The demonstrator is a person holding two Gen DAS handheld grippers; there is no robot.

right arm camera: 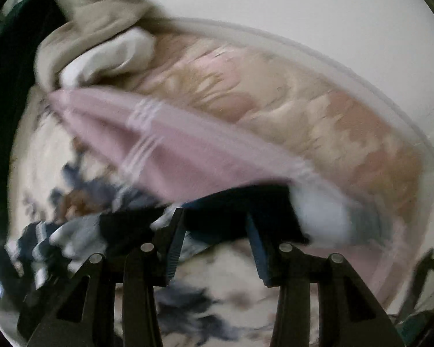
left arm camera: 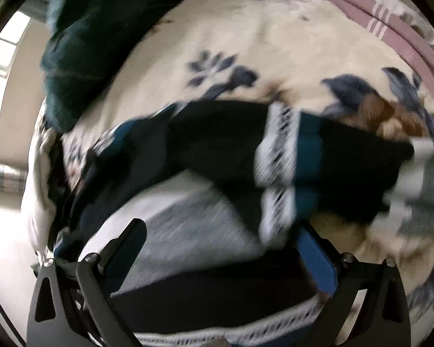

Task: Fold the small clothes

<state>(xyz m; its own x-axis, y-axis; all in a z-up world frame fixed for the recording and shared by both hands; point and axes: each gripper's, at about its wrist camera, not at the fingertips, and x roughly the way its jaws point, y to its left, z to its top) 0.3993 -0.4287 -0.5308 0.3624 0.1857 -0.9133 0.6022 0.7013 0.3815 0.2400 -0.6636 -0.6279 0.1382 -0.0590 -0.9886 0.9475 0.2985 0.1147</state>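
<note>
A pair of dark socks with white patterned bands, teal stripes and grey-white toes (left arm camera: 277, 156) lies across the floral bedspread (left arm camera: 246, 49), blurred by motion. My left gripper (left arm camera: 222, 231) is open, its fingers wide apart just below the socks, over pale grey and dark fabric. In the right wrist view the dark sock end (right arm camera: 240, 214) with its white-grey toe lies at the tips of my right gripper (right arm camera: 217, 225), which is open. Whether the fingers touch the sock I cannot tell.
A dark green garment (left arm camera: 101, 37) lies at the upper left. A pink striped cloth (right arm camera: 173, 150) and a beige-pink blanket (right arm camera: 303, 110) lie beyond the socks. A crumpled beige and white garment (right arm camera: 101, 37) sits at the far left. A window (left arm camera: 0, 81) is at the left.
</note>
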